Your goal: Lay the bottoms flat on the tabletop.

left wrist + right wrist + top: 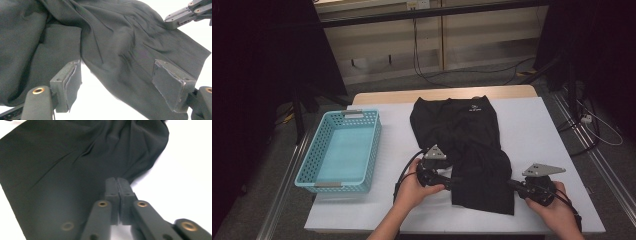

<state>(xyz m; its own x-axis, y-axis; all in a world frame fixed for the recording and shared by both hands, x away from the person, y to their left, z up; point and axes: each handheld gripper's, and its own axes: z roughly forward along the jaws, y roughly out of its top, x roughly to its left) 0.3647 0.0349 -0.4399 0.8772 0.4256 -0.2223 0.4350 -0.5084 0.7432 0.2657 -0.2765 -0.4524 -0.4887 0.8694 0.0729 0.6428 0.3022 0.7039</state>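
Cloth is the matter in hand: a black garment point(462, 145) lies spread on the white table point(537, 130), its upper part flat toward the far edge and its lower part bunched and folded toward the person. The left gripper point(451, 181) sits at the garment's near left edge, held in the person's left hand point(414, 190). In the left gripper view its jaws stand wide apart, one pad point(68, 83) on each side of a fold of the garment point(112, 50), with white table showing between them; the pads do not press the fabric. The right gripper point(512, 184) meets the garment's near right edge, held by the right hand point(552, 210). In the right gripper view its two pads point(111, 192) are pressed flat together, and the garment's point(75, 170) edge runs up to their tips; a pinch of cloth seems caught there, though the exact bite is hard to see. A light blue basket point(319, 145) stands at the table's left, well apart from the garment.
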